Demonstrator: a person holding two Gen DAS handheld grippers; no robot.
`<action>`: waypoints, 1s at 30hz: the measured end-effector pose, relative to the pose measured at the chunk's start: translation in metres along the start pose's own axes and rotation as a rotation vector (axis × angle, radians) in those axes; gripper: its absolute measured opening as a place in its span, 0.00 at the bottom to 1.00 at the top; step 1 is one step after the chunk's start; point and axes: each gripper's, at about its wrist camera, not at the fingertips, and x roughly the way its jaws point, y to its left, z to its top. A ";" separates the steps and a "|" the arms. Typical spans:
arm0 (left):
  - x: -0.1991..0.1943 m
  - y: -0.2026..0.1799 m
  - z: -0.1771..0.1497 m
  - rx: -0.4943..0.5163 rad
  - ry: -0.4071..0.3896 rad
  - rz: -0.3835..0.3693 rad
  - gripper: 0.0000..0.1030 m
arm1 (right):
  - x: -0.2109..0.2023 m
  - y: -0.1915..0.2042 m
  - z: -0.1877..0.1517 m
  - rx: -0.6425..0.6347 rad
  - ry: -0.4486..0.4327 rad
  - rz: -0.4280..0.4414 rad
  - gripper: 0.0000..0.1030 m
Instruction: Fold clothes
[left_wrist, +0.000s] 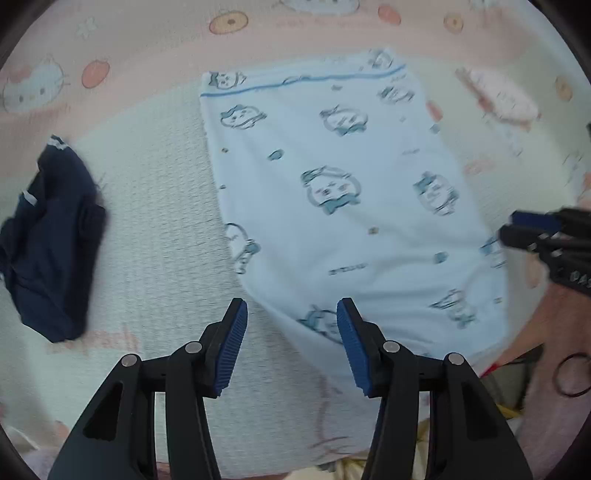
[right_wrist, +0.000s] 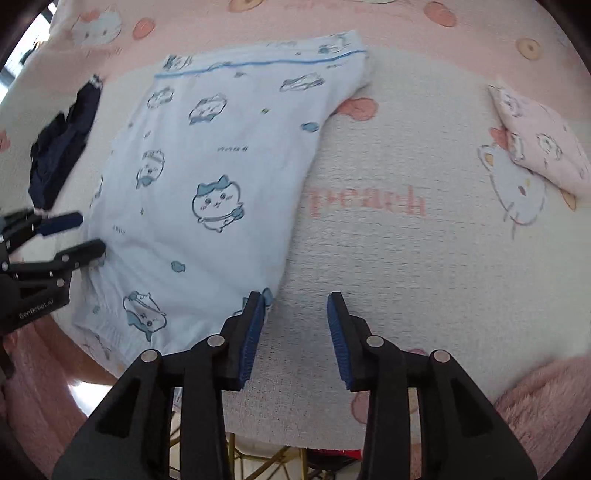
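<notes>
A light blue garment (left_wrist: 332, 184) printed with cartoon animals lies flat and folded lengthwise on the blanket (left_wrist: 155, 221). My left gripper (left_wrist: 291, 310) hangs open over its near left edge, with nothing pinched between the pads. In the right wrist view the same garment (right_wrist: 207, 184) fills the left half. There my right gripper (right_wrist: 295, 301) stands open over bare blanket (right_wrist: 406, 258), its left finger beside the garment's near right corner. Each gripper shows in the other's view: the right gripper (left_wrist: 532, 229) at the right edge, the left gripper (right_wrist: 74, 236) at the left edge.
A crumpled navy garment (left_wrist: 51, 240) lies left of the blue one, also visible as the navy garment (right_wrist: 62, 147). A folded pink printed garment (right_wrist: 543, 144) rests at the far right. The blanket's near edge drops off, with furry pink fabric (right_wrist: 535, 406) below it.
</notes>
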 end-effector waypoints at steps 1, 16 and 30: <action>-0.005 -0.003 -0.002 -0.028 -0.030 -0.061 0.51 | -0.007 -0.001 -0.002 0.020 -0.022 0.015 0.35; 0.002 0.016 -0.039 -0.247 0.018 0.030 0.54 | -0.031 0.041 -0.056 -0.038 -0.037 0.071 0.40; 0.017 -0.027 -0.027 -0.113 0.030 0.036 0.55 | -0.016 0.013 -0.059 -0.004 0.010 0.086 0.40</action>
